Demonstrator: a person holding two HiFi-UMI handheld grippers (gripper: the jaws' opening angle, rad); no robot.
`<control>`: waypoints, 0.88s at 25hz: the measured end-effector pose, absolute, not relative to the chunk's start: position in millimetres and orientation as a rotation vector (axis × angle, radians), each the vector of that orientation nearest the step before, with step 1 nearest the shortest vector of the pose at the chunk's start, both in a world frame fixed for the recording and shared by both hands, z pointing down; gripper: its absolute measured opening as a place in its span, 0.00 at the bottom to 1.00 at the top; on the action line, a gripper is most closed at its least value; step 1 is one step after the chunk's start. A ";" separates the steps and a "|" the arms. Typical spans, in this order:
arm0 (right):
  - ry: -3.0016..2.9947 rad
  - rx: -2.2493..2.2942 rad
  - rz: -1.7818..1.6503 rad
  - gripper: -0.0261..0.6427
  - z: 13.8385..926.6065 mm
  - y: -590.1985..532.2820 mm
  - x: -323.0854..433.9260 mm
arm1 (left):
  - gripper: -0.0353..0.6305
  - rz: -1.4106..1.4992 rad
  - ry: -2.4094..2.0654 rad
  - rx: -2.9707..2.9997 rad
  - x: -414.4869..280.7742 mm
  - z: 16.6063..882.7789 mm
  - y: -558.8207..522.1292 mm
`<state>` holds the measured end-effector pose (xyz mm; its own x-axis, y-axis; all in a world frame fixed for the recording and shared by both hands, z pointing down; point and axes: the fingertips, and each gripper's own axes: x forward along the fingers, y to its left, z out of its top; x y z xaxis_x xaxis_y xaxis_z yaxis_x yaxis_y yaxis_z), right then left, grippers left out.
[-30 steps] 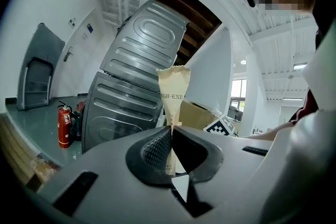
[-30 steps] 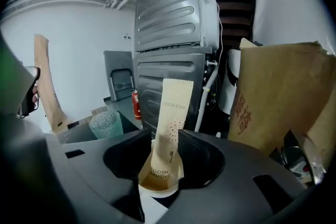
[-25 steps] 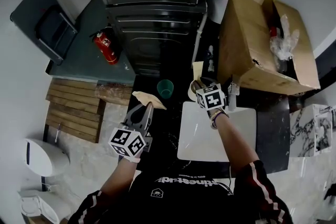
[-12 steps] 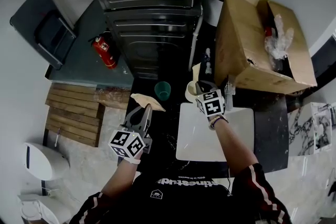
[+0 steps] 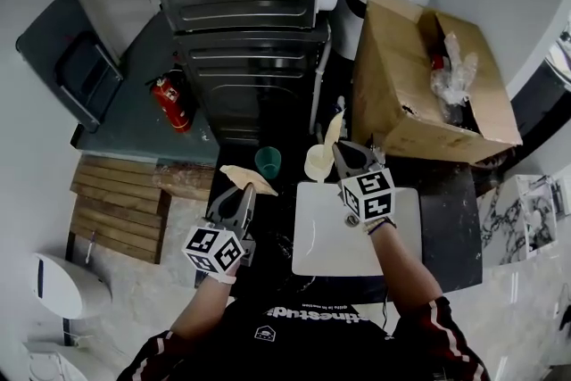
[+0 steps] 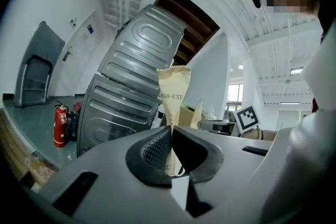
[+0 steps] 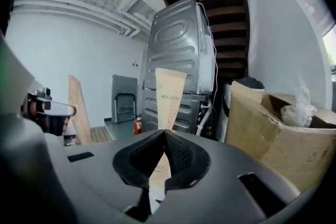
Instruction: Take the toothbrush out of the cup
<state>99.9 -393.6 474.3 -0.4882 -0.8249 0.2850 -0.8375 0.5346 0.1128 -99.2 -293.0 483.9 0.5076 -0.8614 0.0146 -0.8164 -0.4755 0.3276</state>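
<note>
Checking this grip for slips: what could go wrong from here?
1. The right claw pinches only a thin paper toothbrush packet, which may pivot or slide out.
2. The cream cup stands right beside that claw, near the basin. A sideways move could tip it.

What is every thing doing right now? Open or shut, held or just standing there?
Left gripper, shut on the left wrapped toothbrush.
Right gripper, shut on the right wrapped toothbrush.
Green cup, upright, nothing sticking out.
Cream cup, upright beside the right gripper.
Cardboard box, open, plastic bag inside.
</note>
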 end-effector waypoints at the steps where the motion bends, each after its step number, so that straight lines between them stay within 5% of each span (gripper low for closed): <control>1: -2.493 1.393 0.055 0.10 463.4 -386.0 101.2 | 0.08 -0.224 -1.404 2.467 -97.5 482.3 -291.8; 8: -2.596 1.445 0.037 0.10 412.6 -318.9 116.5 | 0.08 -0.230 -1.357 2.530 -78.8 471.9 -285.6; 22: -2.580 1.517 0.296 0.10 458.8 -231.5 145.4 | 0.08 -0.187 -1.328 2.573 -67.7 472.1 -280.2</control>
